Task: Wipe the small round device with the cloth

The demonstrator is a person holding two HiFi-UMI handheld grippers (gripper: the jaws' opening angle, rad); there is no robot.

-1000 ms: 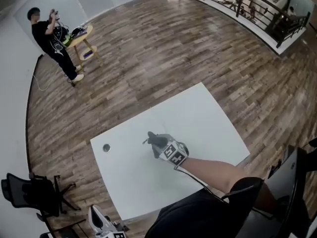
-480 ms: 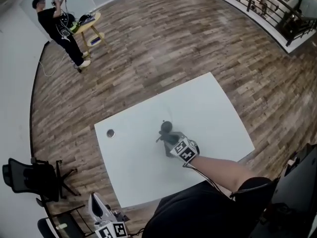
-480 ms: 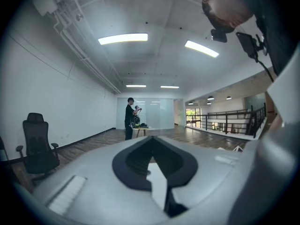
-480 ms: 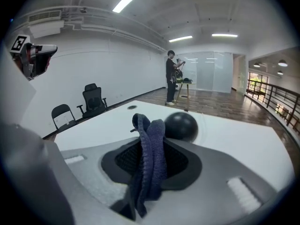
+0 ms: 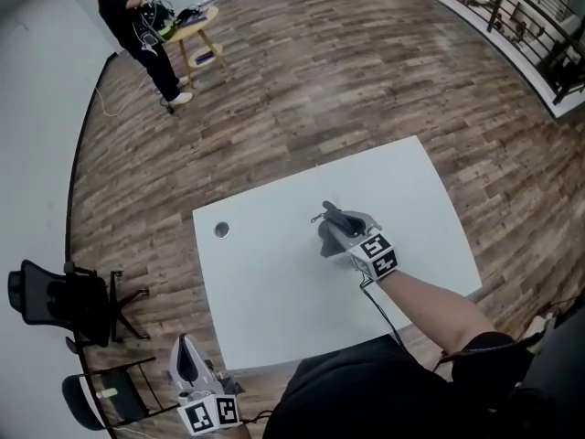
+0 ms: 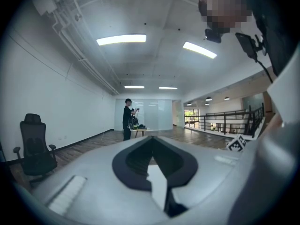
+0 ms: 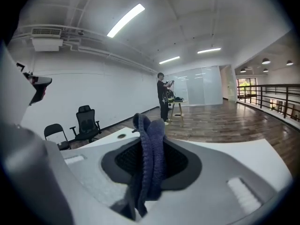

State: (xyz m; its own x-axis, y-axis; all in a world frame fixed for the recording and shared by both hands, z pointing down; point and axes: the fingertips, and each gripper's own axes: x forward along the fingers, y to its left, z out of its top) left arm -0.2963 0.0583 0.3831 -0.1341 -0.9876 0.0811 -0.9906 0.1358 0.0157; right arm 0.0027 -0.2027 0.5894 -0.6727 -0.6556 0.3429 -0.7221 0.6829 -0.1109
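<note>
Right tongs (image 5: 331, 216) are clamping the bunched blue-grey cloth (image 7: 149, 158). Over the last second they are drifting from mid-worktop toward the far edge, no nearer the target. I'm judging the wipe as not yet begun.

Small round device (image 5: 221, 230) is lying flat near the far left corner of the white worktop (image 5: 274, 309). It is a dark disc with a paler rim, well apart from the cloth.

Left tongs (image 5: 186, 350) are drawn together on nothing, waiting off the near left corner.
</note>
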